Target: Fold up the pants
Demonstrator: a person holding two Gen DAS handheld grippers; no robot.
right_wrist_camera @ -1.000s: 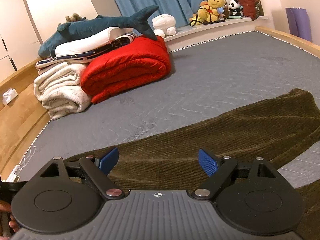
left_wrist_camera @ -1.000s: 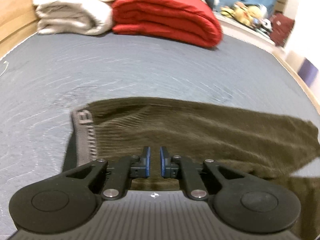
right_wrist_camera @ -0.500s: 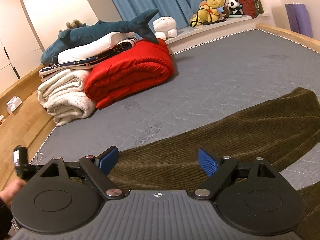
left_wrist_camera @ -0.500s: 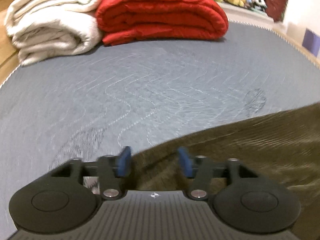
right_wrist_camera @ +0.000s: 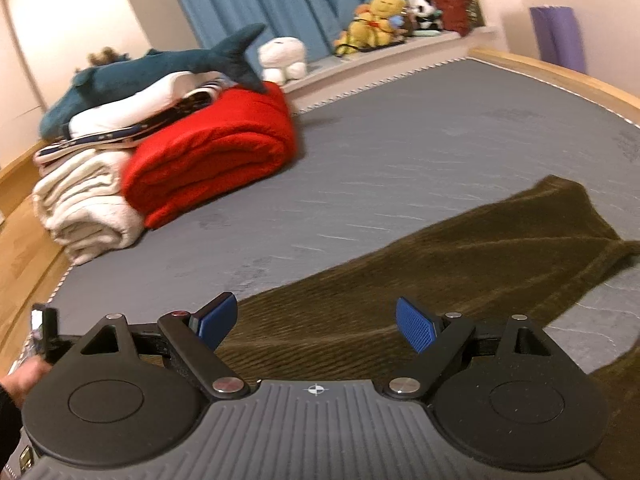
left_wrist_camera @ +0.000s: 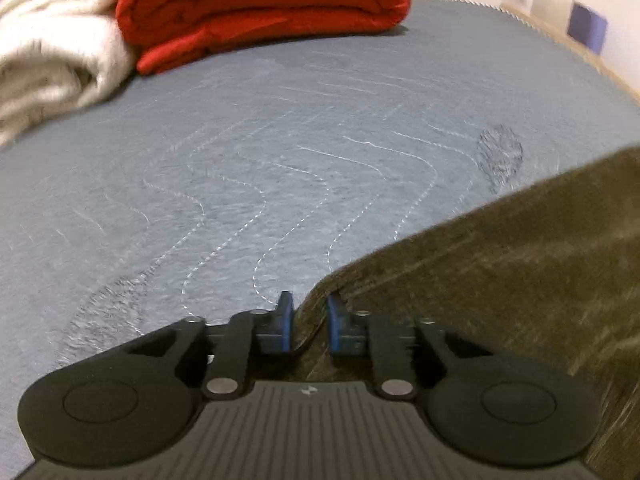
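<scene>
Dark olive corduroy pants (right_wrist_camera: pixel 460 264) lie spread on the grey mattress (right_wrist_camera: pixel 420 152), one leg reaching to the right. In the left wrist view the pants (left_wrist_camera: pixel 500 280) fill the lower right, and my left gripper (left_wrist_camera: pixel 310 308) is shut on a corner of the fabric, which stands pinched between its blue pads. My right gripper (right_wrist_camera: pixel 316 316) is open and empty, its blue pads wide apart just above the pants. The left gripper's body and the hand holding it (right_wrist_camera: pixel 28 372) show at the far left of the right wrist view.
A folded red blanket (right_wrist_camera: pixel 216 152) and a cream blanket (right_wrist_camera: pixel 84 208) sit at the mattress's far left, with a plush shark (right_wrist_camera: pixel 160 76) on top. Soft toys (right_wrist_camera: pixel 376 20) line the window ledge. A wooden bed frame (right_wrist_camera: pixel 560 76) borders the mattress. The red blanket (left_wrist_camera: pixel 260 4) also shows in the left wrist view.
My left gripper opened, moved along to the pants' edge and closed on the fabric corner. The right gripper stayed open and shifted slightly.
</scene>
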